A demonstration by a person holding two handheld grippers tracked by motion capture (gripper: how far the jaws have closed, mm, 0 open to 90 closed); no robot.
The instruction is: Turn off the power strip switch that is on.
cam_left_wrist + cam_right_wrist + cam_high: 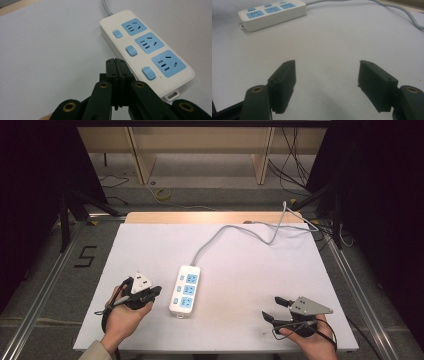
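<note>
my left claw (156,291) pinched tight, empty, tip just beside white three-socket power strip with blue faces (185,289), lying mid white counter (240,285), grey cord trailing away. my right claw (274,309) spread wide, well apart.

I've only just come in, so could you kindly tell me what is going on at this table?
A person sits at a white table with a claw in each hand. The left claw is shut, with nothing in it, its tips right beside a white power strip with three blue sockets. The right claw is open, empty, and well away from the strip. The strip's grey cord runs off the far edge.
</note>
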